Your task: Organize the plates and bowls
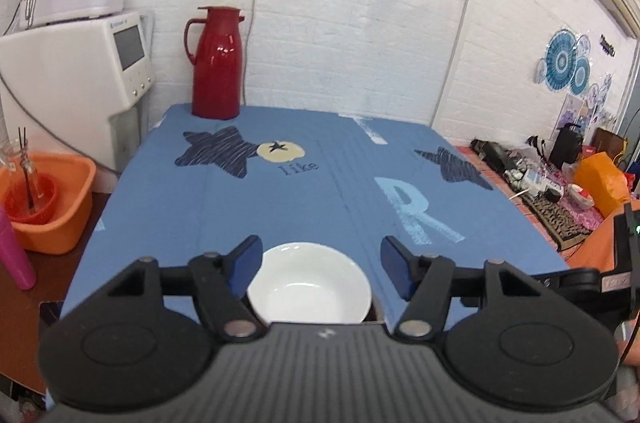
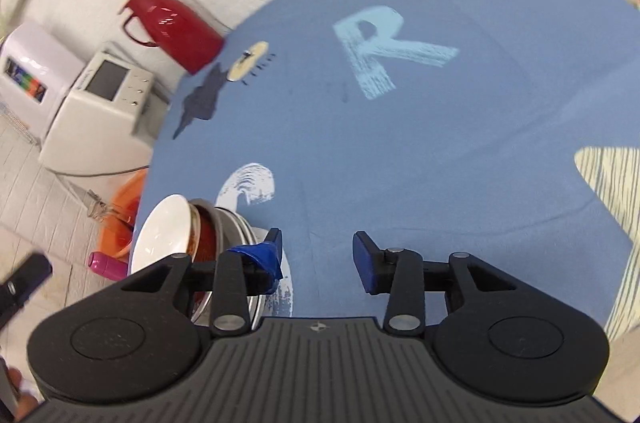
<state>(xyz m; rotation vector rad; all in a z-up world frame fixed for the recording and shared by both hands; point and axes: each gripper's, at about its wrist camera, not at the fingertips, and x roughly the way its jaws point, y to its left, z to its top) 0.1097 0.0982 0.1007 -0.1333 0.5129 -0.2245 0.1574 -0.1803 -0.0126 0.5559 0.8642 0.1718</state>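
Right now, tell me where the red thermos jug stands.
The red thermos jug stands at the blue tablecloth's far left corner, against the white brick wall.

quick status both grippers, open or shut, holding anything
Left gripper: open, holding nothing, above the white bowl.
Right gripper: open, holding nothing, beside the stack of dishes.

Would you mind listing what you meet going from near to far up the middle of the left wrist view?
Left gripper, jaws open → white bowl between its fingers → blue tablecloth → dark star print → red thermos jug at the far edge → white brick wall.
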